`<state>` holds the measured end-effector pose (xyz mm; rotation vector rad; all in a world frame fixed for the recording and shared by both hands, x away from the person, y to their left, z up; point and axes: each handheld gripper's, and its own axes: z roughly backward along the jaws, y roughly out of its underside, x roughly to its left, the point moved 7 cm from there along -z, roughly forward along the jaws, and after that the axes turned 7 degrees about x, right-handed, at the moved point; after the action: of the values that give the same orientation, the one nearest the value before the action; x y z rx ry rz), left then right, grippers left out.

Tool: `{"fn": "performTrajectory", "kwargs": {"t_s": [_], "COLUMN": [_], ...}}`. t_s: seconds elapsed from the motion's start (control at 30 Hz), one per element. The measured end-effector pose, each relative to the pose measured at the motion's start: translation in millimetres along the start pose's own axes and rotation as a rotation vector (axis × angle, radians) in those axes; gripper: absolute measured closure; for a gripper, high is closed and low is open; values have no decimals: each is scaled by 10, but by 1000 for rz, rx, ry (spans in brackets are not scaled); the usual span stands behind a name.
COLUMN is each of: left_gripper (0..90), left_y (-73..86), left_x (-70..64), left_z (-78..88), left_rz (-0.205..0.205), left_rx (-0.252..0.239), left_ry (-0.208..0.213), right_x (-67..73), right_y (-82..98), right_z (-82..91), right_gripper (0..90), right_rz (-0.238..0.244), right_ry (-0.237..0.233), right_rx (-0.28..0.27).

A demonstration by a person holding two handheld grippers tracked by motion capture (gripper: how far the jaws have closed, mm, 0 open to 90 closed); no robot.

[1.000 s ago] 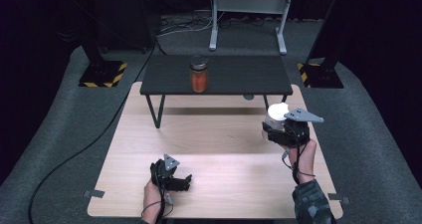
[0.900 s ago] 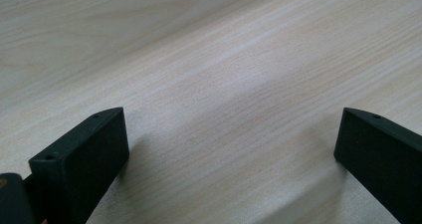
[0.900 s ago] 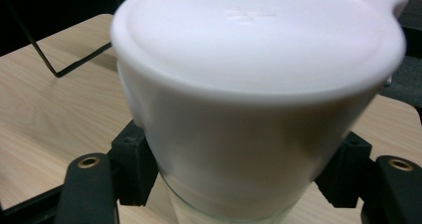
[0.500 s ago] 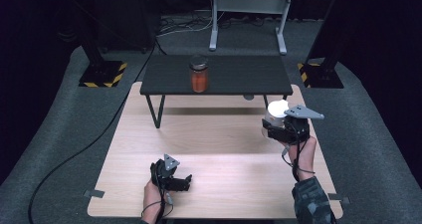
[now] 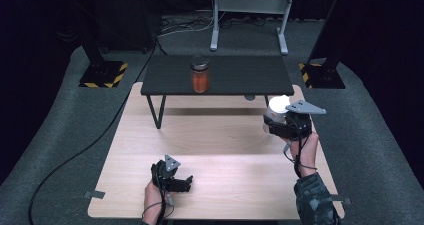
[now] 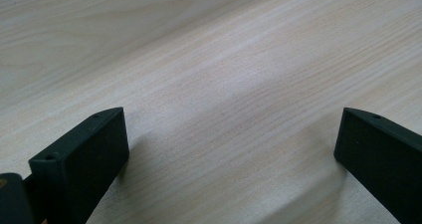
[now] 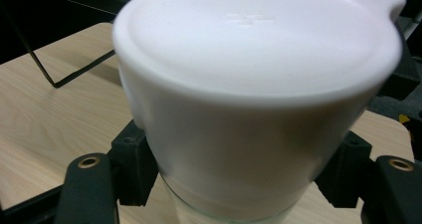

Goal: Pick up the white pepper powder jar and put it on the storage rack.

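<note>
White plastic lid and wall mark the cup (image 7: 249,109) (glassy at its base), clamped upright in the right tongs (image 5: 280,122) above the tabletop (image 5: 225,150). An orange-filled jar (image 5: 200,77) is seen on the black bench (image 5: 240,75); the left tongs (image 6: 229,149) gape, nothing held.

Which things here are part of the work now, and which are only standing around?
Part of the work:
- white-lidded container, clamped in the right tongs
- right tongs, shut on it above the wooden table

Only standing around:
- left tongs, open and empty, low over the wooden table
- orange jar with a dark lid, upright on the black side table
</note>
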<state>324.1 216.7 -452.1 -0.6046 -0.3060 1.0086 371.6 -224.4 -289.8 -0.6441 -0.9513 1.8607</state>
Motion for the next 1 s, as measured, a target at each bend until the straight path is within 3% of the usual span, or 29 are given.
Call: {"fn": "performTrajectory", "kwargs": {"t_s": [0.53, 1.0], "left_gripper": [5, 5], "left_y": [2, 2], "left_x": [0, 1], "left_z": [2, 2], "left_rz": [1, 1], "left_rx": [1, 1], "left_ry": [0, 1], "right_x": [-54, -51], "right_y": [-178, -356], "right_z": [12, 24], "right_gripper": [295, 295], "right_rz": [-4, 18], "right_ry": [-27, -9], "right_rx": [-17, -21]}}
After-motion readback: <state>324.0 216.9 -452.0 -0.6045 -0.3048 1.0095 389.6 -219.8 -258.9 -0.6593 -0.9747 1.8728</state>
